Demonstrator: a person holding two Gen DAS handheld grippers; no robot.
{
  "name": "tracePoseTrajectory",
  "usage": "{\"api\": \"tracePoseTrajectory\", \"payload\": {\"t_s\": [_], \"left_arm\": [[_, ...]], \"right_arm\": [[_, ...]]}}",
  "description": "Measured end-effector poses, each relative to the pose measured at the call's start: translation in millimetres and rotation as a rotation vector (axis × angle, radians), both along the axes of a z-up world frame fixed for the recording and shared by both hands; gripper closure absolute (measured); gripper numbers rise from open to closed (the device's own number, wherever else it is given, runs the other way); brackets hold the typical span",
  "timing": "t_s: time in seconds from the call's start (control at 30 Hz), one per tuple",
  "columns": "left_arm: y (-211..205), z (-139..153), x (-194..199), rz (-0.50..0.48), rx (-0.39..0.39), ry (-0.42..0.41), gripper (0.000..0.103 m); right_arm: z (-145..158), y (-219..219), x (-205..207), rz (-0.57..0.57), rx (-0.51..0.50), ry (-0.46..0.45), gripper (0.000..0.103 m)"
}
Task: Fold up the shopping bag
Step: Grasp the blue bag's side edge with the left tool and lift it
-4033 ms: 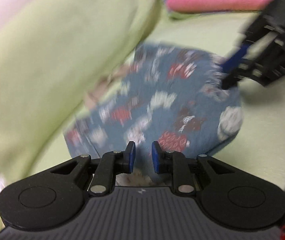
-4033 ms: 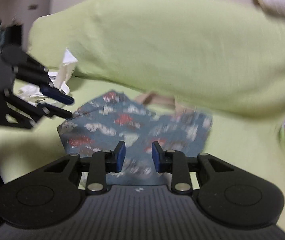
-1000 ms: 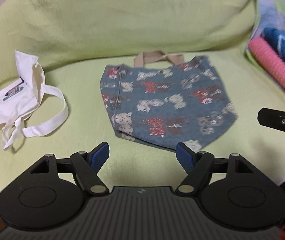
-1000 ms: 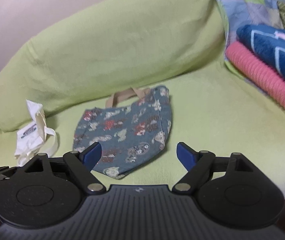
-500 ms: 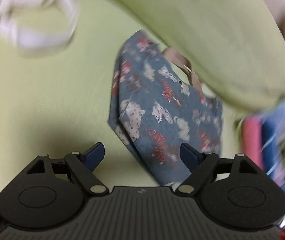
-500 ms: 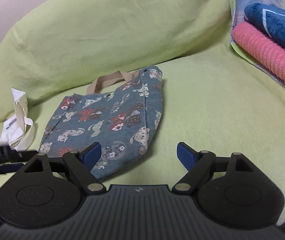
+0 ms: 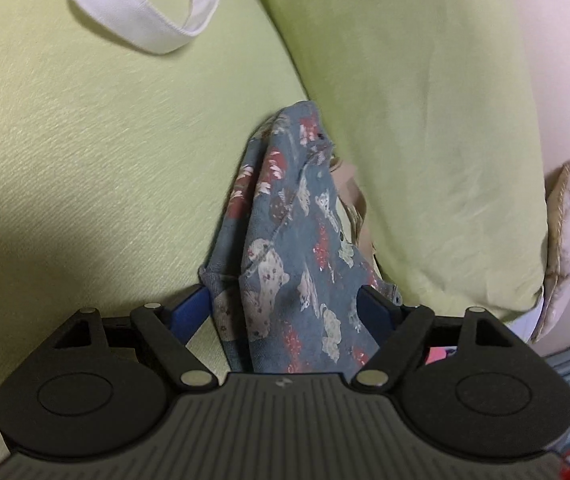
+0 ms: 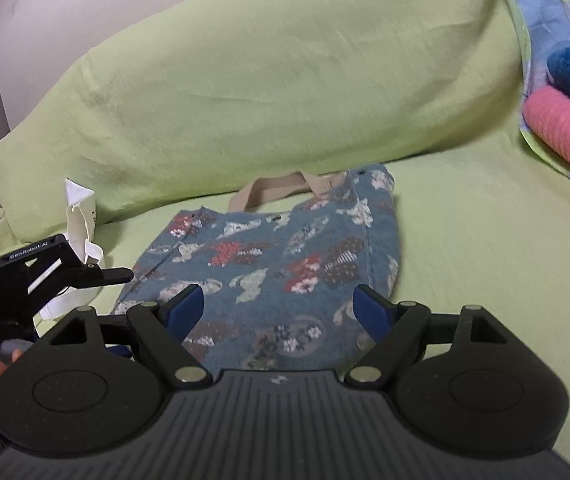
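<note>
In your left wrist view, your left gripper (image 7: 283,306) has its jaws wide and easing inward, with the blue patterned shopping bag (image 7: 297,256) lying between them though neither pad presses it; the bag rests on the green sofa seat (image 7: 85,152), its beige handles (image 7: 351,196) toward the back cushion (image 7: 405,100). A white bag strap (image 7: 145,12) lies farther off. In your right wrist view, your right gripper (image 8: 279,306) stands wide apart, gripping nothing, just short of the shopping bag's near edge.
</note>
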State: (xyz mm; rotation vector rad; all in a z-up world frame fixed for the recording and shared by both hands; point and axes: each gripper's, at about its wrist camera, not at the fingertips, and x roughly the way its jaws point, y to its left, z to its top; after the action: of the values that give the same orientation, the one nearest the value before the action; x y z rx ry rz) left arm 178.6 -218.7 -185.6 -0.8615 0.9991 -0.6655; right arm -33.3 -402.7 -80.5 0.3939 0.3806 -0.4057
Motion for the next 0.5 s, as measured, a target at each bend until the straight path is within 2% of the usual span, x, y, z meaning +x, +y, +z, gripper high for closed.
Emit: {"api": "tracePoseTrajectory", "payload": {"t_s": [0.03, 0.13, 0.2, 0.27, 0.33, 0.43, 0.5], "left_arm": [[-1, 0, -2, 0.0, 0.003, -0.014, 0.023], [-4, 1, -2, -0.006, -0.018, -0.016, 0.023], [-4, -1, 0, 0.003, -0.074, 0.016, 0.027], [-2, -2, 1, 0.002, -0.108, 0.032, 0.032], [1, -4, -1, -0.004, -0.104, 0.024, 0.04], [6, -13, -2, -0.005, -0.125, 0.044, 0.041], [0, -9, 2, -0.01, -0.105, 0.03, 0.041]], "right_arm": [[0, -1, 2, 0.004, 0.004, -0.001, 0.025], [-3, -5, 10, 0.026, 0.034, -0.008, 0.04], [-7, -8, 18, 0.037, 0.058, 0.011, 0.058], [-13, -12, 25, 0.023, 0.086, 0.057, 0.064], [-17, -15, 27, 0.001, 0.103, 0.083, 0.067], [-19, -18, 24, -0.016, 0.124, 0.08, 0.068], [-22, -20, 23, -0.026, 0.135, 0.092, 0.069]]}}
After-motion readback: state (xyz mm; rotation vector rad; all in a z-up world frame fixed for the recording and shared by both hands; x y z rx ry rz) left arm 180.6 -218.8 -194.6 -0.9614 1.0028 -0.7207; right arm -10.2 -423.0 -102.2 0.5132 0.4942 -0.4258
